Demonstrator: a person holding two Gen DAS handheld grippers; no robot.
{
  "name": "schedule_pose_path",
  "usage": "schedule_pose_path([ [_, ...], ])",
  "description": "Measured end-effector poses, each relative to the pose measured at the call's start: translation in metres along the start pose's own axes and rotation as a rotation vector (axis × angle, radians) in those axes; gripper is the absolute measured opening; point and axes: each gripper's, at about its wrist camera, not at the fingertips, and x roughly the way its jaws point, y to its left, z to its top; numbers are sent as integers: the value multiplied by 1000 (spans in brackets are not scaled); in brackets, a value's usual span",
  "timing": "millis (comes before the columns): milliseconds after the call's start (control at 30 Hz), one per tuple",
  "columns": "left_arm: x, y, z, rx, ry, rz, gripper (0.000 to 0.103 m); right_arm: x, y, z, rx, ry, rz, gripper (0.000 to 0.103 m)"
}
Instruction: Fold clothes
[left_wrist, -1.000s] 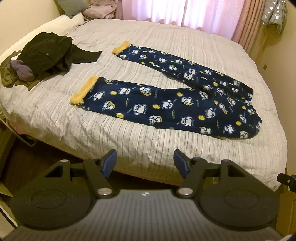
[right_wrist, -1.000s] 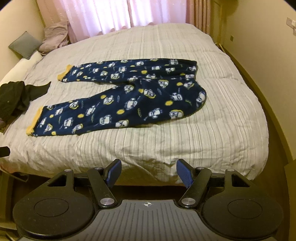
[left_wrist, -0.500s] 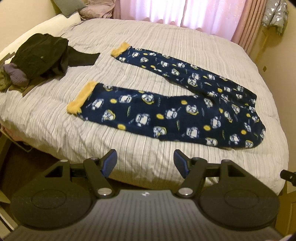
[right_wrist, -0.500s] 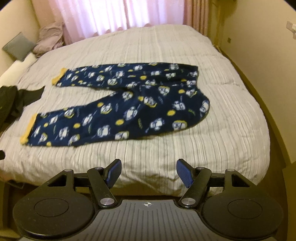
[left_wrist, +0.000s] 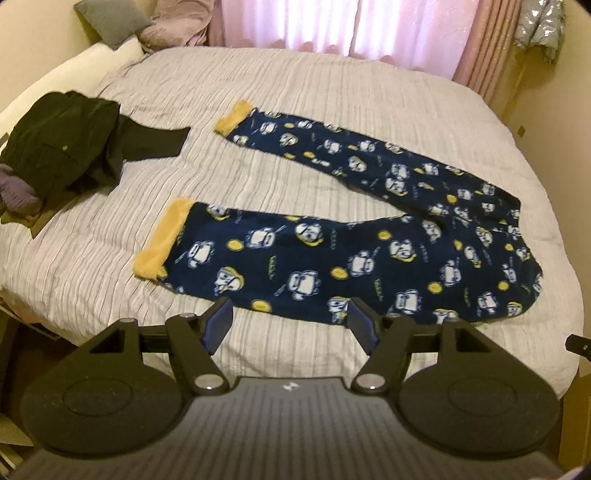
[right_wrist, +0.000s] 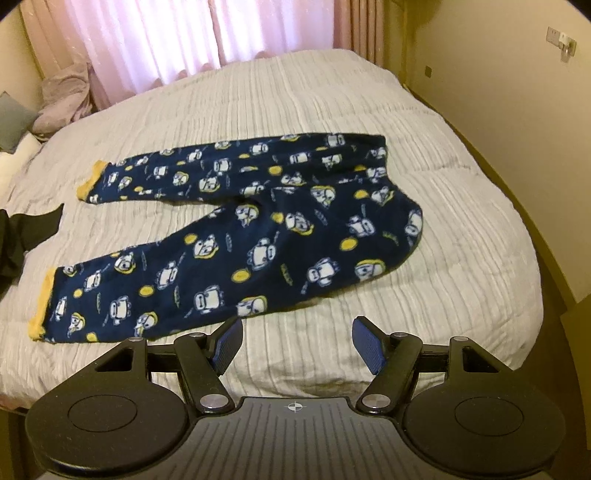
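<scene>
Both grippers have closed in on the bed: across the earlier pictures the navy patterned pyjama trousers (left_wrist: 369, 236) grow larger and slide lower in each view, until the near leg now lies just beyond the fingertips. That reads as the approach phase ending, with no fold begun; the garment lies spread flat on the striped bedspread (left_wrist: 258, 92), legs splayed apart in a V.

In the left wrist view, the left gripper (left_wrist: 288, 323) stands with its jaws wide and nothing between them; the near leg's lower edge sits at about 12 o'clock from the tips, and its yellow cuff (left_wrist: 162, 240) at about 10 o'clock. The far leg's cuff lies further off, toward 11 o'clock. A heap of dark clothes (left_wrist: 62, 144) rests well apart at about 10 o'clock near the bed's edge.

In the right wrist view, the right gripper (right_wrist: 295, 341) is likewise wide and empty, with the waist end (right_wrist: 388, 229) at roughly 1 o'clock and the near leg stretching away to 10 o'clock.

Compared with a second ago, the trousers themselves look undisturbed; only the viewpoints have moved nearer. The jaw gaps look the same as before.
</scene>
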Motion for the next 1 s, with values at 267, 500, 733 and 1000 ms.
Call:
schedule_pose_path([
  [267, 29, 37, -3, -21, 62, 21, 65, 25, 31, -1, -12, 52, -21, 69],
  [500, 53, 45, 3, -38, 90, 14, 65, 47, 35, 8, -20, 91, -49, 69],
  [733, 76, 33, 24, -46, 101, 27, 65, 79, 24, 35, -17, 125, -60, 69],
  [1000, 109, 1, 81, -70, 57, 61, 64, 127, 6, 105, -43, 98, -34, 69],
])
